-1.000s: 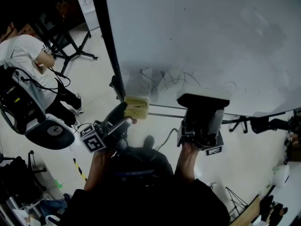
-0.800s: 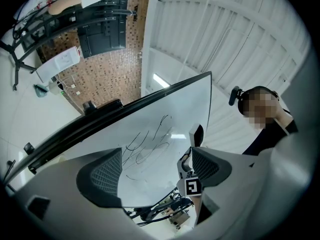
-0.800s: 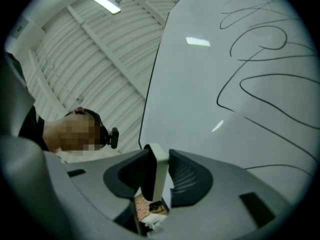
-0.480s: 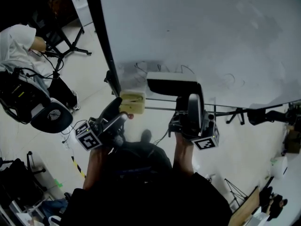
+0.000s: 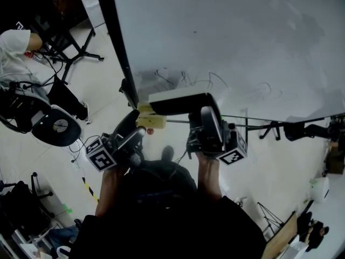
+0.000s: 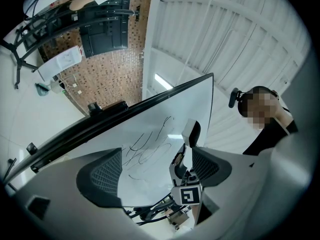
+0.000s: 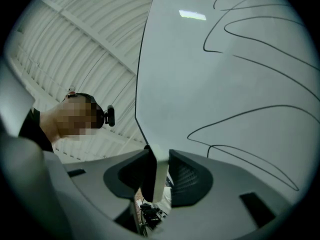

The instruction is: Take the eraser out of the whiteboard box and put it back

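Looks steeply down along a whiteboard (image 5: 242,36) with thin black scribbles (image 5: 183,80) near its lower edge. Grips a white-backed, dark-faced eraser (image 5: 180,102) at the tip of the right gripper (image 5: 207,115), close to the board; contact unclear. Points the left gripper (image 5: 141,127), jaws apart, at the yellowish whiteboard box (image 5: 150,118) by the board's dark frame (image 5: 116,42). Shows a seated person (image 5: 16,47) far left.

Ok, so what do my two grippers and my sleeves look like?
The left gripper and the right gripper both have pale grey bodies around dark, mesh-textured jaw pads. Each carries a white cube with black square markers: the left cube and the right cube. You wear a dark top.
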A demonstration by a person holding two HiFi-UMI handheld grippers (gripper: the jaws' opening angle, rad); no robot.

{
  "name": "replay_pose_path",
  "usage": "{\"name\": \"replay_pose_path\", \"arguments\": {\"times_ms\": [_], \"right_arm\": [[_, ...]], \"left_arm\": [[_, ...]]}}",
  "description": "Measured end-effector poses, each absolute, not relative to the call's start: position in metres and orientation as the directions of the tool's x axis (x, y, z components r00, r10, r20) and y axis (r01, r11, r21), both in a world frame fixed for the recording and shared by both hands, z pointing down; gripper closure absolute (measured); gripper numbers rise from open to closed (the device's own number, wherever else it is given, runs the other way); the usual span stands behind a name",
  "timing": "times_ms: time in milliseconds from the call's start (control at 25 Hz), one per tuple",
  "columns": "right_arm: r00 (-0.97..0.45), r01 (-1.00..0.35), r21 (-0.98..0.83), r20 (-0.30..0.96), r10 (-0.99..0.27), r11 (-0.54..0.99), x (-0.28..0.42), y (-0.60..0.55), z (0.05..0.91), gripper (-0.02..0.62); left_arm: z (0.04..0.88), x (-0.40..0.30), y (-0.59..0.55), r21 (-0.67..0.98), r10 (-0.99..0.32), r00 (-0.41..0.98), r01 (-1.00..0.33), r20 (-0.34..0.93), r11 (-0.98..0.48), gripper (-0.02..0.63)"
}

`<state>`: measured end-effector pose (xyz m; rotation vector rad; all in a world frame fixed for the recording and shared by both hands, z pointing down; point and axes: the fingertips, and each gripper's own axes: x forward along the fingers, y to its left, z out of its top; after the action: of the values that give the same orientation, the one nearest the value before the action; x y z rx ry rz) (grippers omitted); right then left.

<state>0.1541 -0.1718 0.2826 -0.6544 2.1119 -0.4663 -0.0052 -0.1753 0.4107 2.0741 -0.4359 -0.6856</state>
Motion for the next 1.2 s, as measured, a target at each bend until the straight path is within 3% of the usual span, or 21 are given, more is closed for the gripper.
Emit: {"name": "replay_pose_path", "arguments": {"times_ms": [1200], "right_arm": [[-0.678, -0.492, -0.538, -0.257, -0.689, 0.684, 0.116, -0.193, 0.401, 0.451]], "left_arm": [[0.422, -0.019, -0.171, 0.852, -0.567, 0.769, -0.056, -0.296, -0.521, 0.176]]}}
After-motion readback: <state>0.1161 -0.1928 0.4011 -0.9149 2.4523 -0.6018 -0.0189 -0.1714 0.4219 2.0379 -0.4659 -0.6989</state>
